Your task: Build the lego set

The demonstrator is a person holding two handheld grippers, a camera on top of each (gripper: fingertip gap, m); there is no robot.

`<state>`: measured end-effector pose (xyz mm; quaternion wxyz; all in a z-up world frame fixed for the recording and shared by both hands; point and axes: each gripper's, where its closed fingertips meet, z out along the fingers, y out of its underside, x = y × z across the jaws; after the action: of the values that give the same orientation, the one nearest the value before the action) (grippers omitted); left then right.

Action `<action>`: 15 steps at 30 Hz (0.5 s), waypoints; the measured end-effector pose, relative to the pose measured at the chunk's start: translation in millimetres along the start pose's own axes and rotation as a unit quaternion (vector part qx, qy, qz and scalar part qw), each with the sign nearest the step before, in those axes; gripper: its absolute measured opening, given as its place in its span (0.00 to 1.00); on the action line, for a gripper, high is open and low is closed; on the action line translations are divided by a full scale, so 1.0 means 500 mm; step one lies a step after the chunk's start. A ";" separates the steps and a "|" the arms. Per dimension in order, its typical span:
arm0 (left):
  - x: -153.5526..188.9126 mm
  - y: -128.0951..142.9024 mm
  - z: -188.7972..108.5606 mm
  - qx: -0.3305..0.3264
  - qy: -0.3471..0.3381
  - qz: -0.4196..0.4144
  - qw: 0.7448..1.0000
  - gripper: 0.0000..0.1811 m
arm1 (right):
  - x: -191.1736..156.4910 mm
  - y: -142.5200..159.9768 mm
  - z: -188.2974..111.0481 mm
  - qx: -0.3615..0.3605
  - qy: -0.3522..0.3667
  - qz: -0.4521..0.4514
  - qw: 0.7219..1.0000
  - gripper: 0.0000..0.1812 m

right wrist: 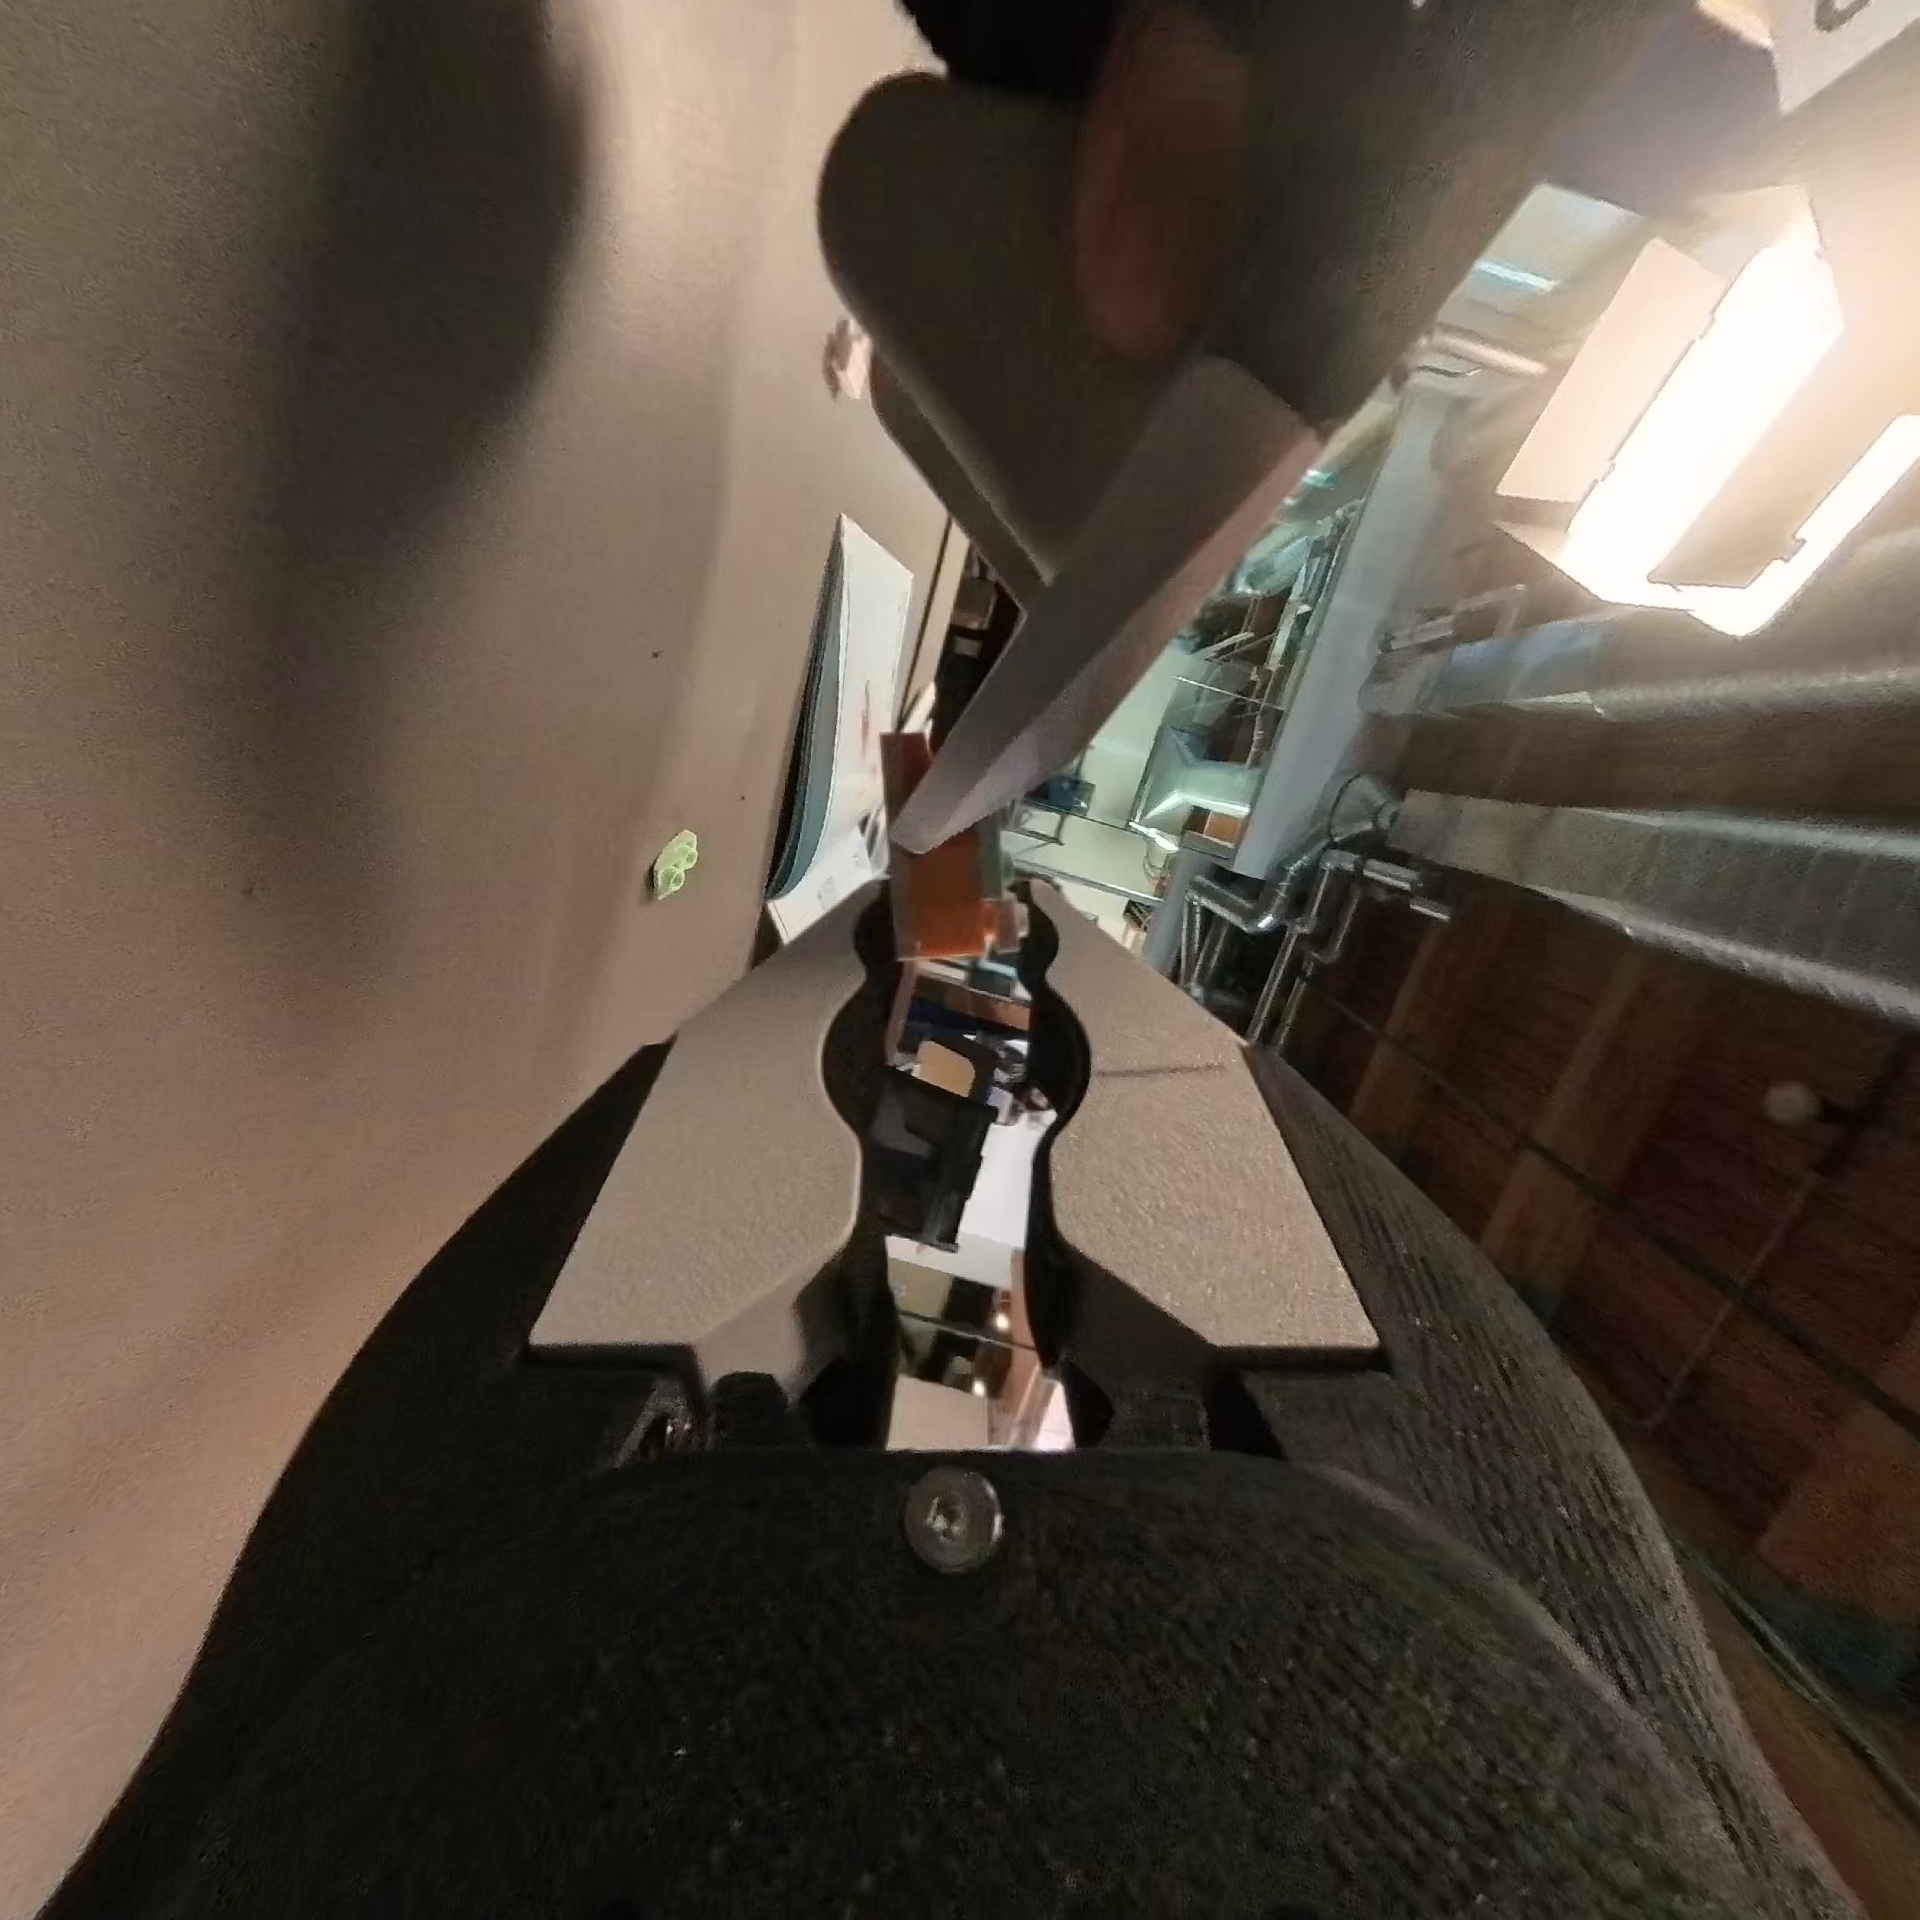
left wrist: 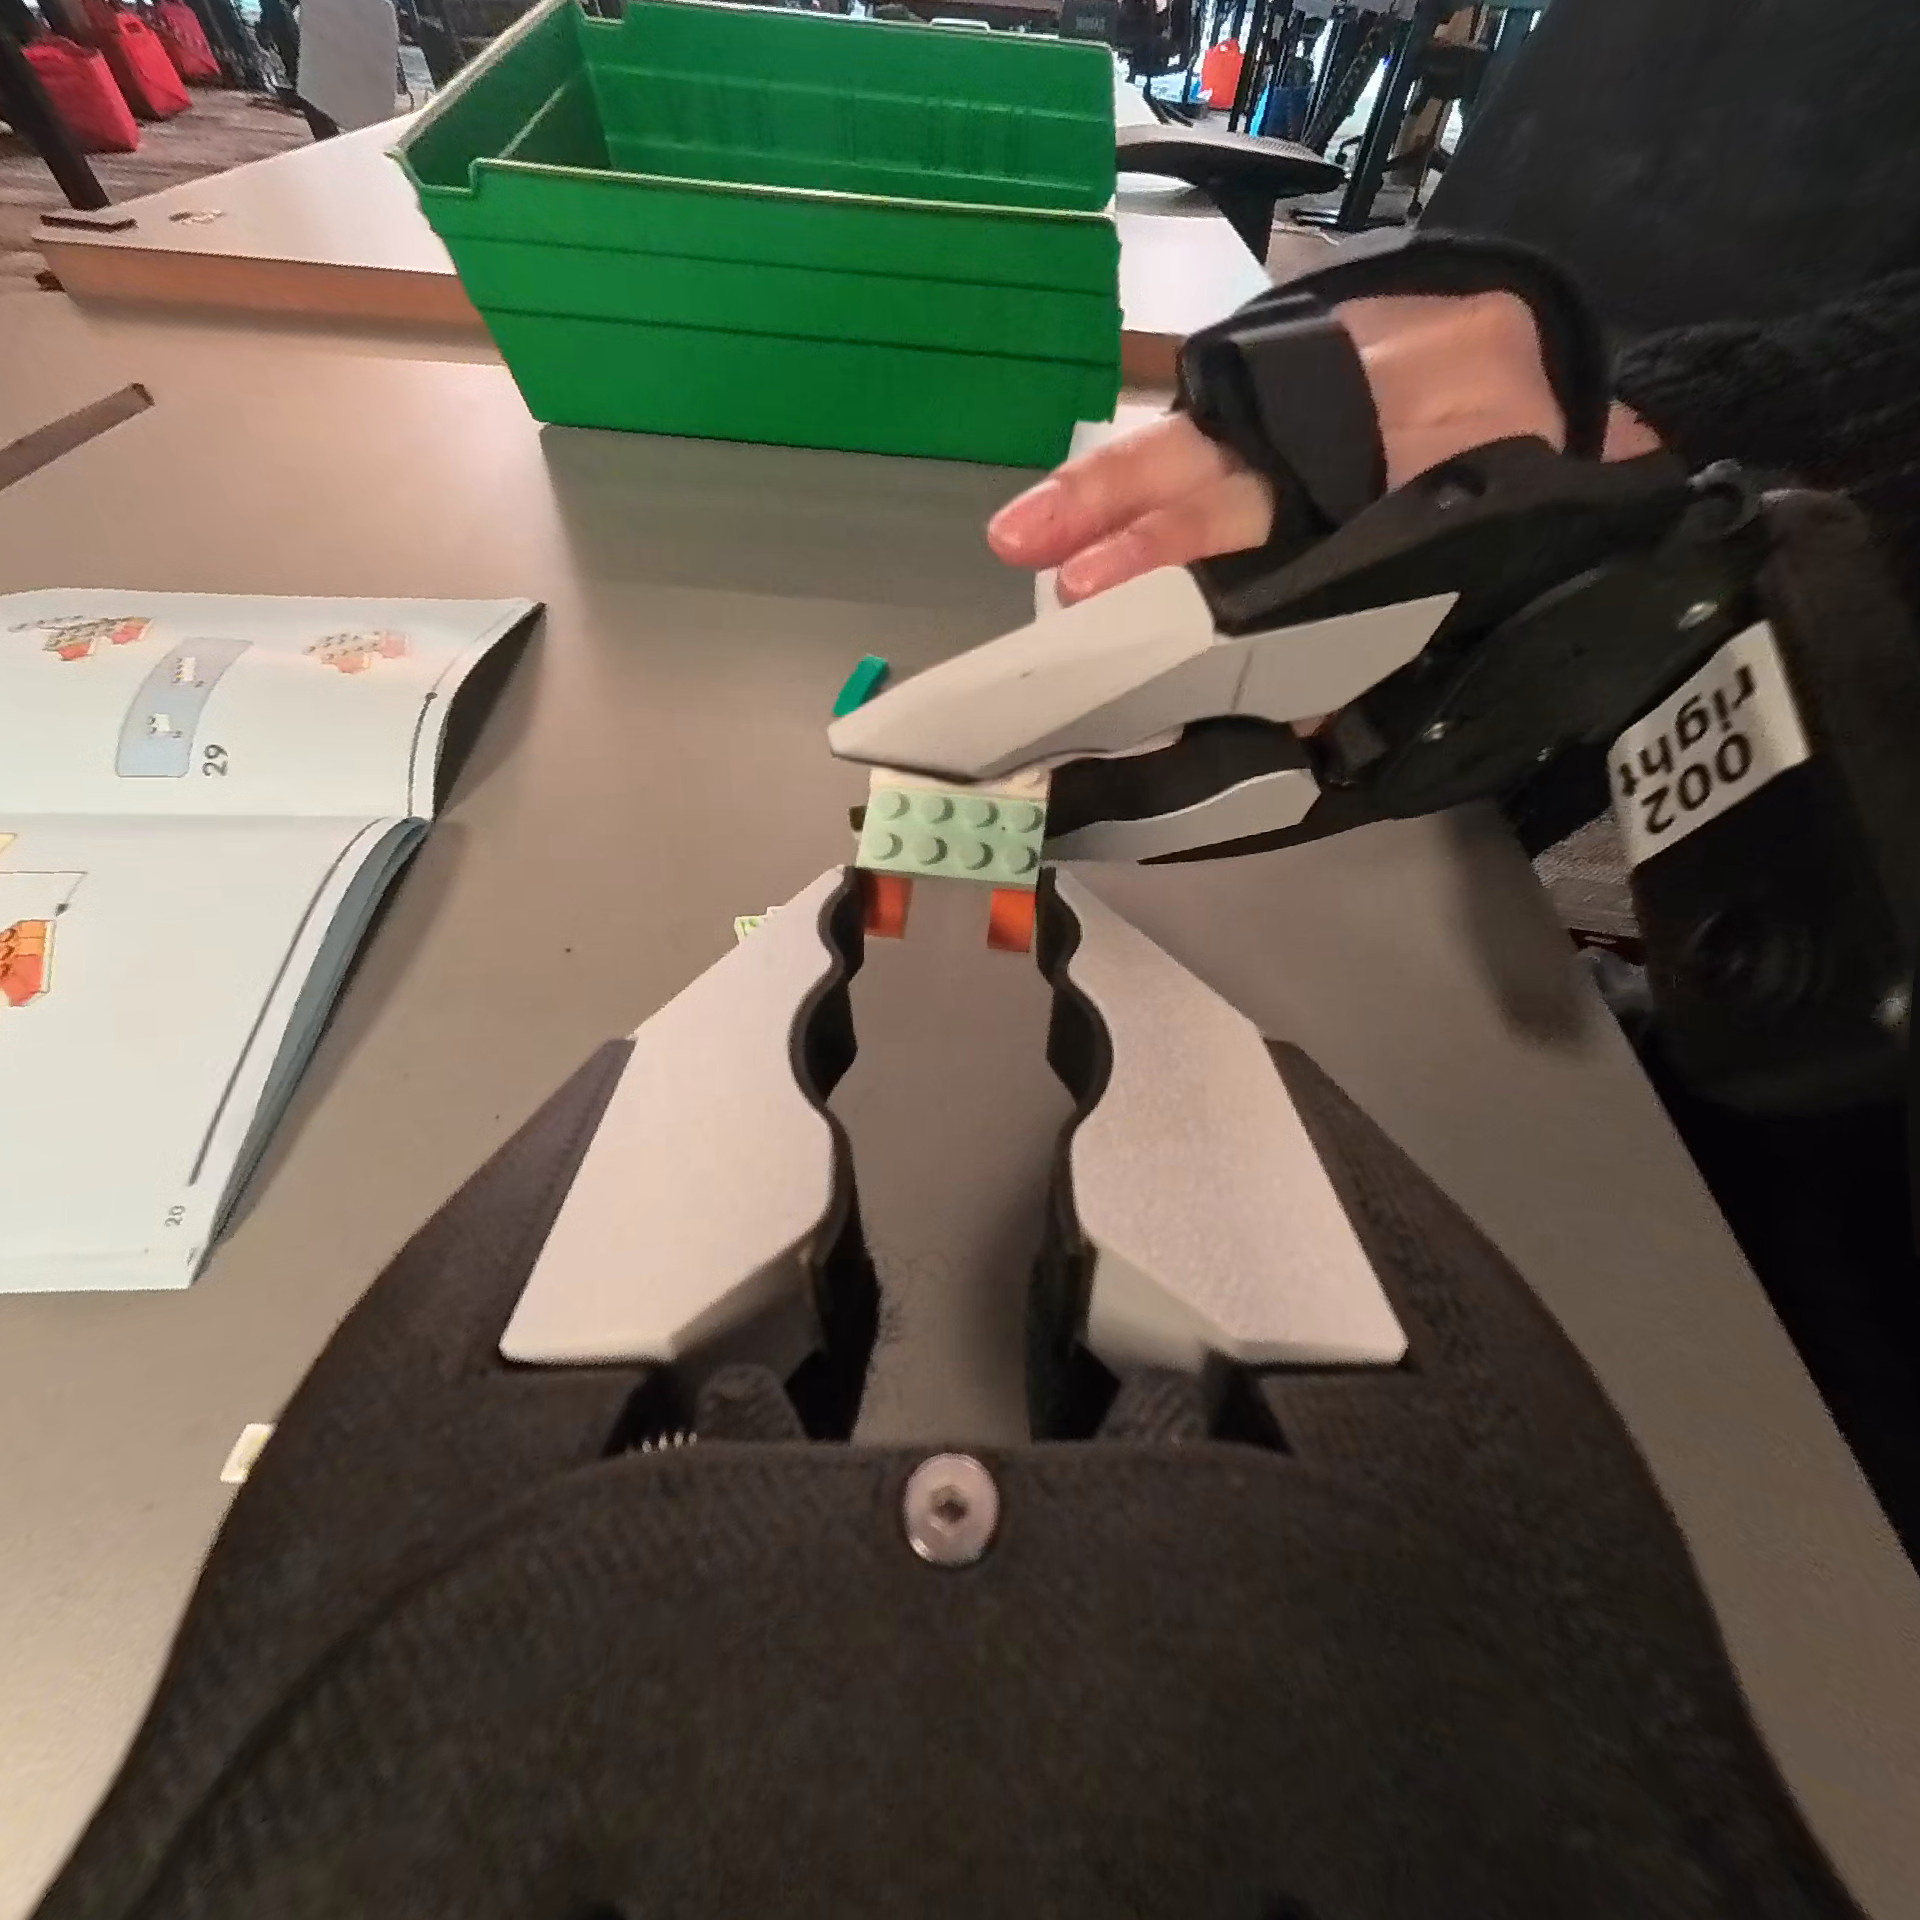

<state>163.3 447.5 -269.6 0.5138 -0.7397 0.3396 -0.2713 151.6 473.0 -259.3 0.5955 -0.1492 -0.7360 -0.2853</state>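
A small lego assembly, a pale green studded plate on orange bricks, is held above the grey table. My left gripper is shut on its orange bricks from the near side. My right gripper comes in from the right, turned on its side, and is shut on the assembly's far part, where a white piece shows under its upper finger. In the right wrist view my right gripper clamps the orange assembly, and a left gripper finger crosses above it.
An open instruction booklet lies at the left. Stacked green bins stand at the back. A dark green piece and a pale green piece lie on the table near the assembly. A person's hand holds the right gripper. My two grippers' fingertips are within a few centimetres of each other.
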 end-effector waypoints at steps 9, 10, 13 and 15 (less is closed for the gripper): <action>-0.004 0.008 0.004 -0.016 -0.004 -0.010 1.000 0.18 | -0.008 0.000 0.003 -0.014 0.009 -0.007 1.000 0.10; -0.004 0.008 0.004 -0.016 -0.005 -0.008 1.000 0.18 | -0.008 0.001 0.003 -0.015 0.011 -0.003 1.000 0.10; -0.004 0.009 0.005 -0.018 -0.005 -0.009 1.000 0.18 | -0.009 0.001 0.003 -0.017 0.019 0.006 1.000 0.10; -0.005 0.012 0.006 -0.023 -0.005 -0.011 1.000 0.18 | -0.013 0.001 0.005 -0.015 0.016 0.012 1.000 0.09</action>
<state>162.4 449.8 -276.2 0.4956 -0.7562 0.3347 -0.2654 151.6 475.5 -265.7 0.6082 -0.1627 -0.7202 -0.2915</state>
